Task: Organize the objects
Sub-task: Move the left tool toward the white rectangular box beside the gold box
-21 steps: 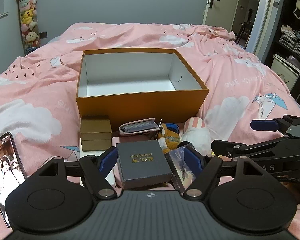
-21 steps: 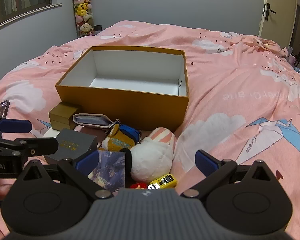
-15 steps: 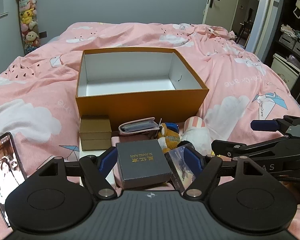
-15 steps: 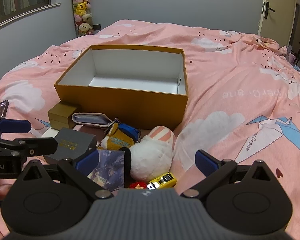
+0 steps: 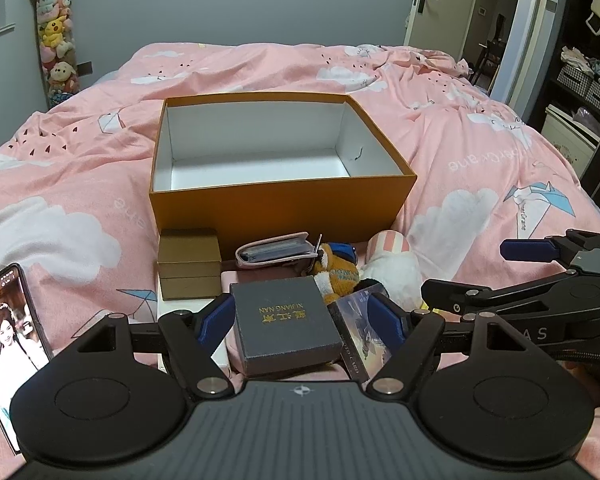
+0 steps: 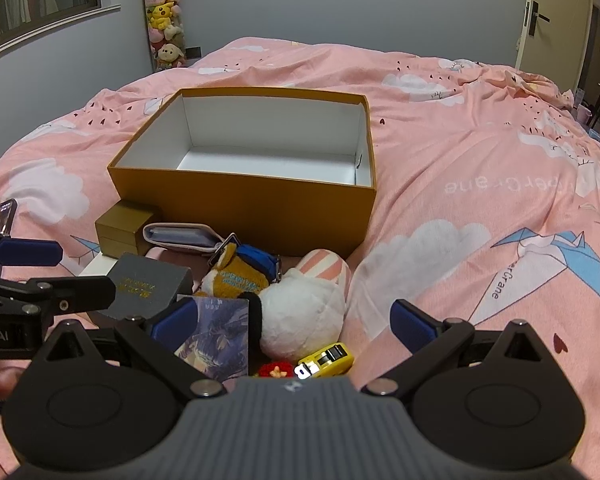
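Observation:
An empty orange box (image 5: 280, 208) (image 6: 244, 204) with a white inside sits open on the pink bed. In front of it lies a heap of small items. My left gripper (image 5: 300, 318) is open, with a grey gift box (image 5: 284, 324) between its fingers but not pressed. My right gripper (image 6: 292, 320) is open wide around a white plush (image 6: 304, 316) without touching it. Also in the heap are a gold box (image 5: 188, 264), a pink card wallet (image 5: 276, 250), a bear plush (image 6: 236, 280), a photo card pack (image 6: 216, 336) and a yellow toy car (image 6: 328, 358).
A phone (image 5: 8, 340) with a lit screen stands at the far left. A flat white box (image 5: 168, 308) lies under the gold box. The pink duvet (image 6: 480, 184) spreads to the right. A plush-toy column (image 6: 164, 20) and a door (image 5: 436, 4) are beyond the bed.

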`<state>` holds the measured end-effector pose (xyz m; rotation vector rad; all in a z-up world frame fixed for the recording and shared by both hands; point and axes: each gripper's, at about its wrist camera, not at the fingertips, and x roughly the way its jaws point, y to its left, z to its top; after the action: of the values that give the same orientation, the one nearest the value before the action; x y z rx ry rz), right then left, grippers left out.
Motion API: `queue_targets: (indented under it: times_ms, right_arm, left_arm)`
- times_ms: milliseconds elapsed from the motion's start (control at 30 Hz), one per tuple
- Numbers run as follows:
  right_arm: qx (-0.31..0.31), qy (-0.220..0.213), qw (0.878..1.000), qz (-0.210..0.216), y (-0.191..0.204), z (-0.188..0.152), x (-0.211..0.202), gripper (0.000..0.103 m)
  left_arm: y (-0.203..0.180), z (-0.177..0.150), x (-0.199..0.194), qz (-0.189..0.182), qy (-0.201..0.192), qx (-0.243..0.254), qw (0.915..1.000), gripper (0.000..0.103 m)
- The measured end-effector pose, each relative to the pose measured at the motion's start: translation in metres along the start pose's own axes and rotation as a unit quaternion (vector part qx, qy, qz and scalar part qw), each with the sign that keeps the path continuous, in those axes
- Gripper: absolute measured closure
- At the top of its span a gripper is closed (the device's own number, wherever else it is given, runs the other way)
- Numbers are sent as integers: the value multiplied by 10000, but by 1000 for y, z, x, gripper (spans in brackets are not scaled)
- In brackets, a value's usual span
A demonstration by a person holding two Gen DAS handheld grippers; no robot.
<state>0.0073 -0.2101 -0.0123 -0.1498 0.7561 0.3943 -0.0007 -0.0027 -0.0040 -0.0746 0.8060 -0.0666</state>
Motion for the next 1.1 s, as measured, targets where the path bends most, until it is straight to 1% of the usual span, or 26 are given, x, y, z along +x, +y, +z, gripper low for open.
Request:
queue_targets:
  times_ms: [467,800,900,1033,1100]
  right_arm:
    - [-10,52,10000,6,1,-1,1,1]
    - [-21,160,9998,103,3,1,3,1]
    - [-50,215,9996,184,3,3,5,1]
    - [-71,341,9986,390,2,10,10,1]
    - [-109,412,9979,482,2,15,15,1]
  left_arm:
    - [-2,0,1,-29,56,42,10000,15]
    - [-1,0,1,-45,75,31,10000,16]
    - [2,1,1,-78,96,-13,9999,17]
    - [11,4,3,-83,166,-116,9998,23]
    - [17,6,5,-66,188,-191,9996,24]
